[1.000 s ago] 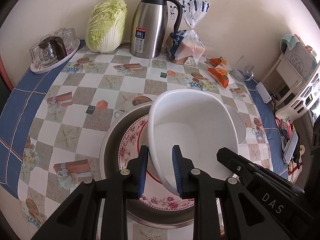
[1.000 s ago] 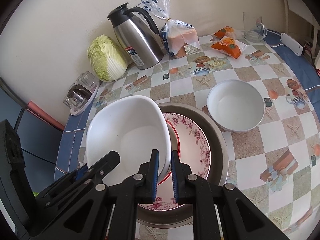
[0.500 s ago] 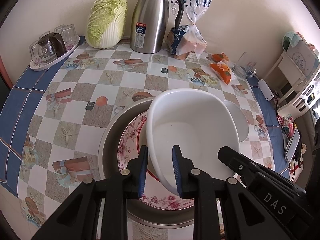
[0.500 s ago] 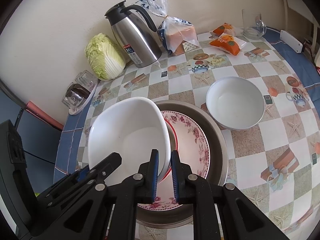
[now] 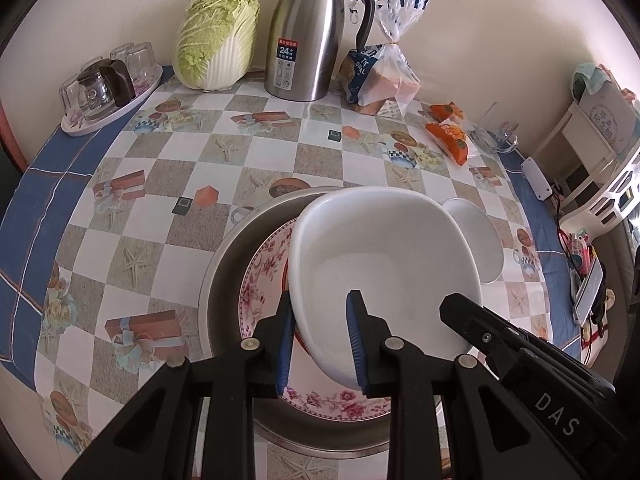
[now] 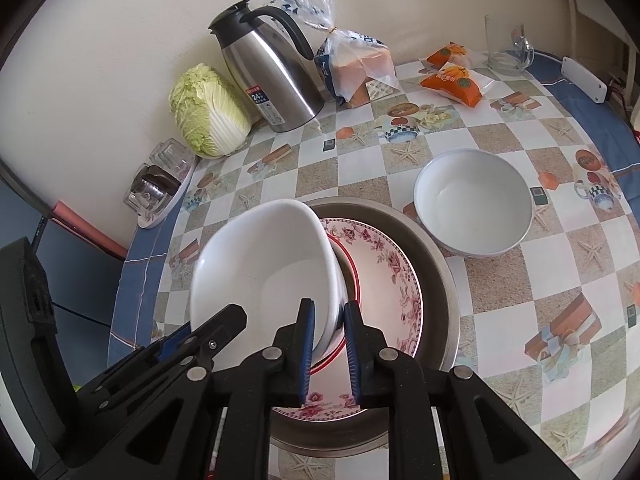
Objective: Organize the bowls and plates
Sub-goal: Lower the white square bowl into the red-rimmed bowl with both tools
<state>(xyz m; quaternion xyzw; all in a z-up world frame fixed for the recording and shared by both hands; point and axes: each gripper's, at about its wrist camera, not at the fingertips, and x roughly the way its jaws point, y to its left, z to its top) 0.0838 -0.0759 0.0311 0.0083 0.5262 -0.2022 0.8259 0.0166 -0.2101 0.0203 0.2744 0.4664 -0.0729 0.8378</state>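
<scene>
I have the white bowl (image 5: 384,264) by its rim from both sides. My left gripper (image 5: 320,336) straddles the near-left rim, one pad outside and one inside; the gap looks wider than the wall, so I cannot tell how firmly it bites. My right gripper (image 6: 329,344) is closed narrowly on the opposite rim, pads pressed to either face. The bowl hangs tilted above the flowered plate (image 6: 384,272), which lies inside the metal basin (image 6: 436,264). Whether its underside touches the plate I cannot tell.

To do this well, I judge I should level the bowl first, keeping both hands at one height so the rim does not twist out of the pads. Then I centre it over the red ring of the plate and lower it straight, slowly, until it bears its own weight. Only then do I let go, one side at a time, drawing each gripper back outward so no pad catches the rim.

The second bowl (image 6: 474,204) stands on the table (image 6: 520,280) just beside the basin, waiting to nest afterwards.
</scene>
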